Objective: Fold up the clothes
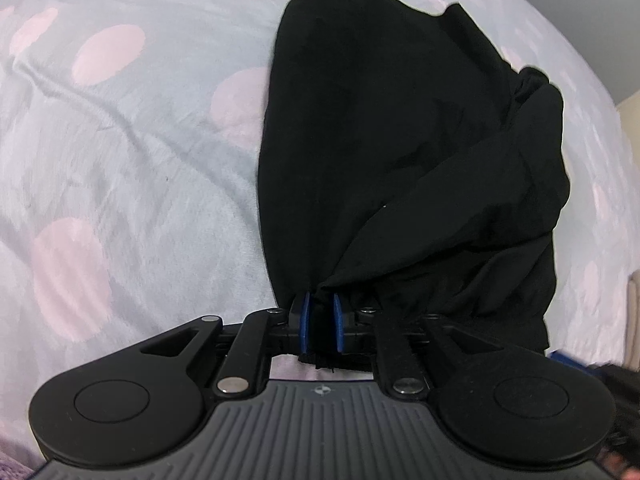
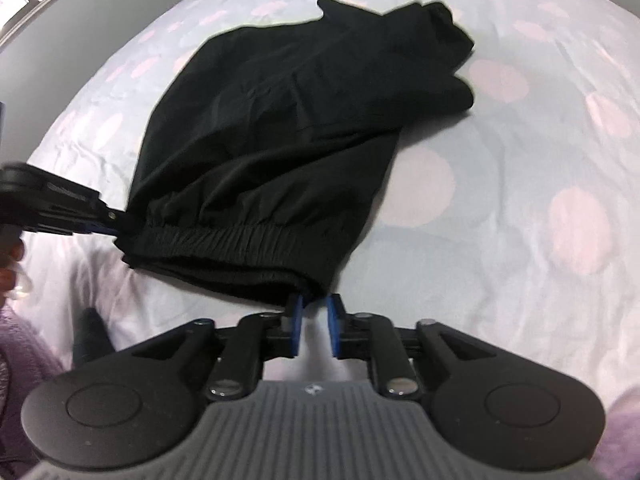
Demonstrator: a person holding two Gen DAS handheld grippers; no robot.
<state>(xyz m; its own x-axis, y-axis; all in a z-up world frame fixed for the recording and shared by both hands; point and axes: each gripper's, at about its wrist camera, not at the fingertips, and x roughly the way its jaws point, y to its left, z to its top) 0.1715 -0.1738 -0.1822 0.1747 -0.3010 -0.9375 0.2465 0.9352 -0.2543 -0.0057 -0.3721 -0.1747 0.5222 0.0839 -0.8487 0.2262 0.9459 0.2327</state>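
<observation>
The black trousers (image 2: 280, 128) lay on the dotted bedsheet (image 2: 500, 200), elastic waistband (image 2: 224, 236) nearest, legs running off toward 1 o'clock. The left gripper (image 1: 320, 314) had its jaws pinched on one waistband corner. The right gripper (image 2: 313, 322) sat at the other corner, jaws slightly parted, cloth only at the tips; whether it gripped was unclear. Bare sheet lay open at 3 o'clock.

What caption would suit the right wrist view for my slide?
Right gripper open at the waistband corner of black trousers on a dotted bedsheet.
</observation>
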